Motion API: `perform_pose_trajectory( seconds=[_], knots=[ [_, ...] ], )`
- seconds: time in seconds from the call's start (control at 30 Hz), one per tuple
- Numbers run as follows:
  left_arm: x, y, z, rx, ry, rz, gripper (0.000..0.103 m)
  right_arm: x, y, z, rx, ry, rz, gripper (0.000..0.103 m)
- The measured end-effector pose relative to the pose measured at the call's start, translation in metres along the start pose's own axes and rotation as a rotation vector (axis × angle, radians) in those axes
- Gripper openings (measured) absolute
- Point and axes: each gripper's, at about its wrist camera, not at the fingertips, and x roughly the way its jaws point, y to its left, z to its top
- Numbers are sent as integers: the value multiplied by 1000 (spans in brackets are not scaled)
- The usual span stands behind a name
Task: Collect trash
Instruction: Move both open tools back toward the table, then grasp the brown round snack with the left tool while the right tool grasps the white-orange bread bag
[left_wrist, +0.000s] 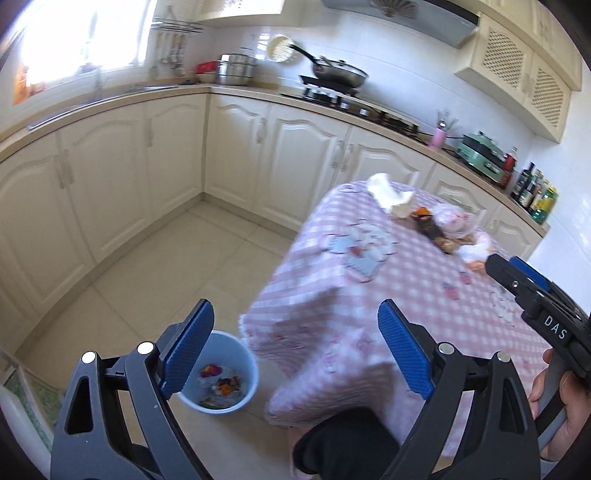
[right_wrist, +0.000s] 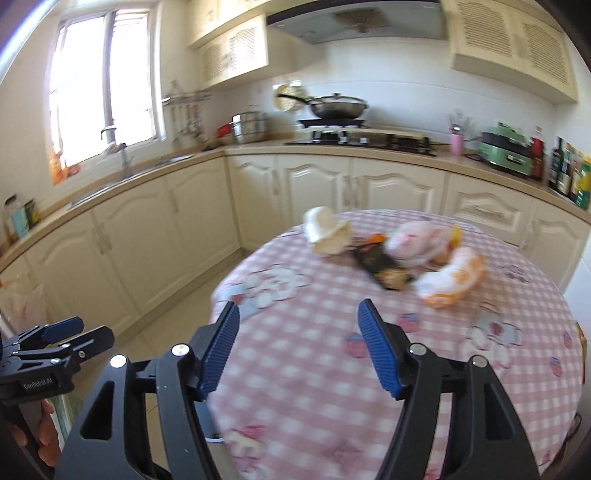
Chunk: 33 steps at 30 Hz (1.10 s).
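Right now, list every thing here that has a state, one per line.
left gripper: open, nothing between the fingers
right gripper: open, empty
trash bin: upright on the floor, uncovered, some trash inside
trash pile: on the table, uncollected
tablecloth: spread over the table, draped past the edge
wok: on the stove, lidded
base cabinet doors: shut

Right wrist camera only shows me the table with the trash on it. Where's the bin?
Observer: In the left wrist view, a light blue bin stands on the floor beside the table.
Operator: Is it empty?
Observer: No, colourful scraps already lie in it.
Operator: Is the left gripper carrying something?
Observer: No, the left gripper is open, with nothing between its pads.
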Motion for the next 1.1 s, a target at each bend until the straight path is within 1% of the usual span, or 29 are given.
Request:
perform_pose_trajectory(
  seconds=[0.1, 0.23, 0.43, 0.53, 0.7, 0.8, 0.83, 0.9, 0.93, 0.97, 1.0, 1.1],
  knots=[
    [10, -29, 5, 37, 11, -30, 87, -5, -42, -1, 64, -8, -48, 66],
    [30, -71, 12, 96, 38, -74, 87, -2, -93, -4, 138, 9, -109, 66],
    [63, -133, 21, 188, 78, -125, 87, 14, -150, -13, 232, 51, -166, 67],
    [79, -154, 25, 217, 98, -143, 87, 33, -172, -11, 305, 84, -156, 68],
    [108, -180, 39, 241, 117, -159, 87, 72, -197, 3, 426, 122, -72, 70],
    [124, -193, 47, 260, 121, -173, 87, 97, -210, 8, 503, 160, -37, 70],
    [129, -198, 50, 271, 118, -173, 87, 105, -214, 9, 517, 175, -43, 70],
    [140, -208, 54, 293, 123, -175, 87, 114, -219, 9, 527, 180, -47, 70],
    [146, -213, 55, 303, 126, -180, 85, 116, -221, 8, 526, 173, -45, 66],
    [152, -216, 55, 314, 133, -185, 79, 117, -221, 7, 518, 166, -40, 48],
    [158, -222, 56, 331, 145, -191, 77, 118, -220, 7, 512, 160, -31, 40],
    [175, -233, 56, 362, 168, -202, 67, 117, -214, 7, 473, 148, -47, 37]
  ],
)
